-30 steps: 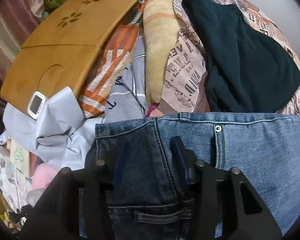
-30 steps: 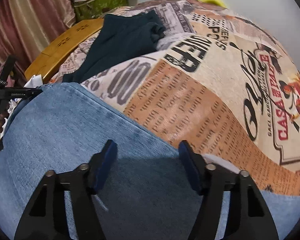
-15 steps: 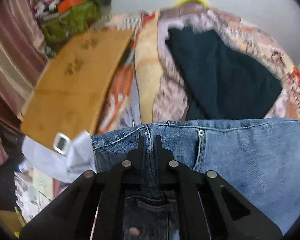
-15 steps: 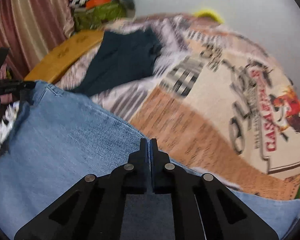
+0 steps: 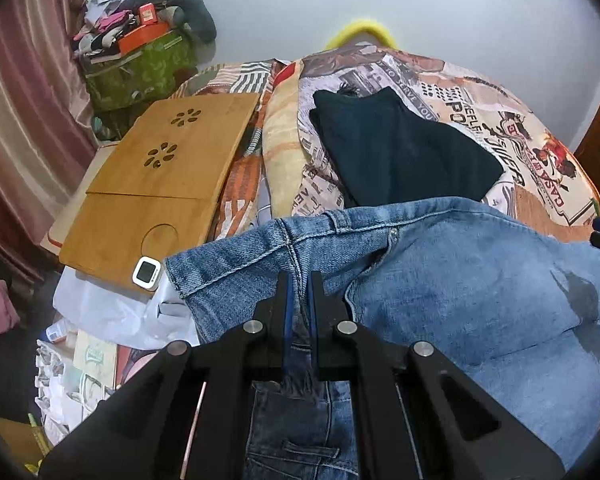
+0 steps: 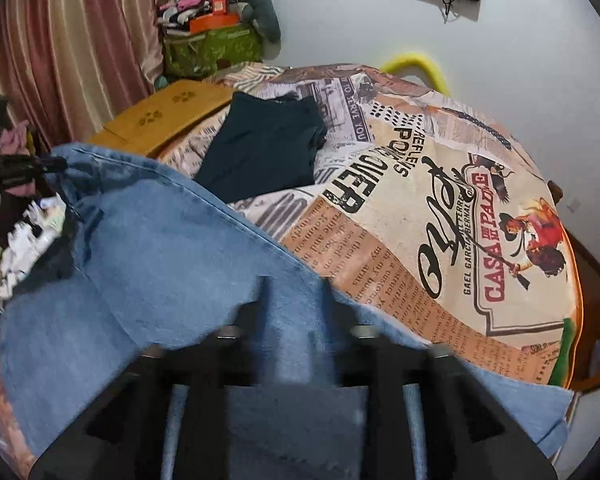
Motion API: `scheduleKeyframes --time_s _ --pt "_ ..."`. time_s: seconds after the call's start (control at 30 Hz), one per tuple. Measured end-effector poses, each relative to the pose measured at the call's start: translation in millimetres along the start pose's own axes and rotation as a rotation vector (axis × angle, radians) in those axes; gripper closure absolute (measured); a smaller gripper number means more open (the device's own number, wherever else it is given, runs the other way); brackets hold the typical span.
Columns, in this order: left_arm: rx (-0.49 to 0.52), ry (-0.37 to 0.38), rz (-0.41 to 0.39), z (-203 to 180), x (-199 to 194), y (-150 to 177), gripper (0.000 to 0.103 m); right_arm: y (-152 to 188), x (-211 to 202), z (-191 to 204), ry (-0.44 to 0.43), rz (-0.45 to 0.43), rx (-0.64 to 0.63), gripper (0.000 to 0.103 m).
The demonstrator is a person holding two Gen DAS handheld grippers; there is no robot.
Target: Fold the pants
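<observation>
The blue jeans [image 5: 480, 280] are lifted over the printed bedspread [image 5: 520, 152]. My left gripper [image 5: 299, 280] is shut on the jeans at the waistband seam, denim pinched between its pads. In the right wrist view the jeans [image 6: 160, 248] hang in a broad fold across the lower left. My right gripper [image 6: 294, 284] is blurred; its fingers stand a little apart with a ridge of denim between them, gripping the jeans. The left gripper also shows at the far left of the right wrist view [image 6: 20, 168].
A folded dark garment [image 5: 400, 152] lies on the bedspread [image 6: 440, 200] beyond the jeans. A wooden lap table [image 5: 160, 172] with a small white timer [image 5: 146, 273] sits at the left. A green bag [image 5: 140, 68] with clutter stands by the curtain [image 6: 80, 40].
Both grippers were open on the flat jeans, then shut on the denim. Now both have lifted it, and the view looks higher toward the wall.
</observation>
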State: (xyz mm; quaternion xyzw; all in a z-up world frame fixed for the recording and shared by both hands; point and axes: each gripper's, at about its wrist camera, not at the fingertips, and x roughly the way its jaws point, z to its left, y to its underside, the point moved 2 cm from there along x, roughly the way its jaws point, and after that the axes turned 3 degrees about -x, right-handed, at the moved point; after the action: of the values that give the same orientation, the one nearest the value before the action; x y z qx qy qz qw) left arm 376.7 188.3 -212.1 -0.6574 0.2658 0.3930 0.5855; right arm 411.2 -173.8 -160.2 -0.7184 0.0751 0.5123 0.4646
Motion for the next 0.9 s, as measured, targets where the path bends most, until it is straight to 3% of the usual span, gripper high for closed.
scheduleKeyframes --time_s 0.37,0.43,0.57,0.63,0.8,0.9 --pt "-0.040 -0.005 0.046 10.4 50.9 -5.8 0.097 11.3 102.7 -23.0 -0.066 0.173 0.060 0.056" --pt "-0.040 -0.008 0.050 9.6 58.4 -5.3 0.097 13.6 102.8 -24.1 -0.083 0.140 0.076 0.055" --pt "-0.035 -0.008 0.062 8.4 69.9 -5.9 0.097 16.4 103.1 -24.4 -0.109 0.132 0.106 0.083" --pt "-0.034 -0.004 0.062 6.9 69.8 -5.6 0.097 17.6 101.8 -18.8 -0.097 0.131 0.092 0.092" --pt "-0.036 0.017 0.054 7.5 48.1 -2.7 0.098 17.9 82.9 -17.6 -0.080 0.100 0.092 0.097" --pt "-0.028 0.023 0.041 7.5 21.8 5.1 0.098 14.4 48.9 -16.7 -0.067 0.041 0.091 0.097"
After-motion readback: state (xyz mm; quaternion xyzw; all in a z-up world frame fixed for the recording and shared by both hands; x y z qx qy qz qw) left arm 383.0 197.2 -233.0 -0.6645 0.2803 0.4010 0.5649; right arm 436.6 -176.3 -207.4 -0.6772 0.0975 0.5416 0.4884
